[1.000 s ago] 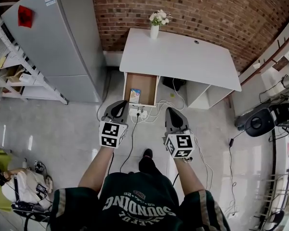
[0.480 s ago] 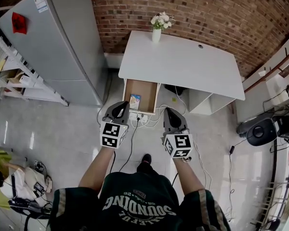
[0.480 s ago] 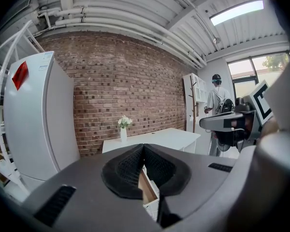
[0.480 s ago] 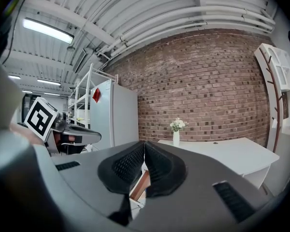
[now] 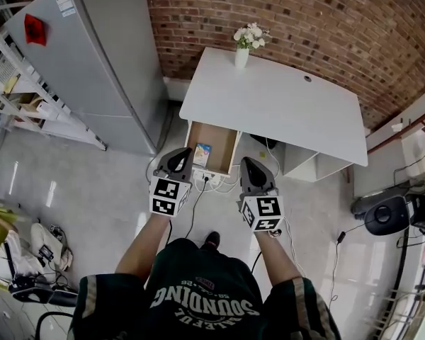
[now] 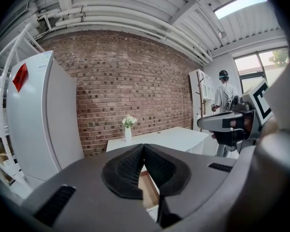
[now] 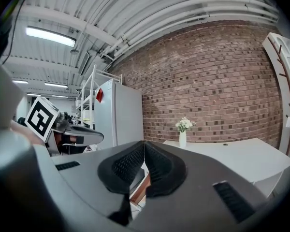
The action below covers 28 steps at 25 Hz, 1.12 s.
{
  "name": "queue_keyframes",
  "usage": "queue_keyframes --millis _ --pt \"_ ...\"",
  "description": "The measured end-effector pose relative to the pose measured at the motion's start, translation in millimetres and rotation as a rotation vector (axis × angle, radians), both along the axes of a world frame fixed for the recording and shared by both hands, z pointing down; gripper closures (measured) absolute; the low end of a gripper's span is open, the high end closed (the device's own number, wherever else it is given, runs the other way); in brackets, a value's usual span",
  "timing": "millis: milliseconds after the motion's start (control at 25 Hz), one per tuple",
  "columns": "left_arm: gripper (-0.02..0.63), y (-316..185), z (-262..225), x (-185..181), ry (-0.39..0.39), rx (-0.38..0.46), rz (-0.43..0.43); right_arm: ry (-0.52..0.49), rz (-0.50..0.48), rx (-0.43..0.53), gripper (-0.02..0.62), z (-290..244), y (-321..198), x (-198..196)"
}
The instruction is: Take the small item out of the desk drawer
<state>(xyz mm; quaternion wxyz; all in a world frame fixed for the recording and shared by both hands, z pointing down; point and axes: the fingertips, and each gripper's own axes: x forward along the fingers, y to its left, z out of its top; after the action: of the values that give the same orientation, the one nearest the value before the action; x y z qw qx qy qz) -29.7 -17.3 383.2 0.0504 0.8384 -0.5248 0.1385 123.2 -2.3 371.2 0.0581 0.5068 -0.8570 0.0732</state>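
A white desk (image 5: 276, 101) stands against the brick wall, its wooden drawer (image 5: 214, 147) pulled open at the front left. A small blue and yellow item (image 5: 202, 154) lies in the drawer near its front left corner. My left gripper (image 5: 177, 161) is shut with nothing between its pads and hovers just in front of the drawer's left corner. My right gripper (image 5: 251, 170) is shut and empty too, in front of the drawer's right side. In the left gripper view the black pads (image 6: 144, 167) meet, with the desk (image 6: 176, 137) beyond. The right gripper view shows its pads (image 7: 144, 166) pressed together.
A grey fridge (image 5: 92, 55) stands left of the desk, with metal shelving (image 5: 18, 98) further left. A white vase of flowers (image 5: 245, 44) sits at the desk's back edge. Cables and a power strip (image 5: 211, 180) lie on the floor under the drawer. A black chair (image 5: 389, 214) is at the right.
The whole view has shifted toward the desk: the drawer and desk now sit closer to both grippers. Both grippers stay shut and side by side.
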Motion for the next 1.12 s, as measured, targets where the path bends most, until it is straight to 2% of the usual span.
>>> queue_keyframes --millis 280,520,720,1120 --pt "0.589 -11.3 1.3 -7.2 -0.011 -0.007 -0.032 -0.004 -0.042 -0.018 0.571 6.6 -15.2 -9.5" --pt "0.589 -38.6 6.1 -16.8 0.001 -0.01 -0.029 -0.002 -0.033 -0.022 0.571 9.2 -38.1 -21.7" --pt "0.589 -69.9 10.1 -20.6 0.011 -0.005 0.016 0.0 -0.001 -0.029 0.571 14.3 -65.2 -32.4" --pt "0.589 -153.3 24.6 -57.1 0.054 -0.036 0.102 0.016 0.087 -0.044 0.571 19.9 -140.0 -82.2"
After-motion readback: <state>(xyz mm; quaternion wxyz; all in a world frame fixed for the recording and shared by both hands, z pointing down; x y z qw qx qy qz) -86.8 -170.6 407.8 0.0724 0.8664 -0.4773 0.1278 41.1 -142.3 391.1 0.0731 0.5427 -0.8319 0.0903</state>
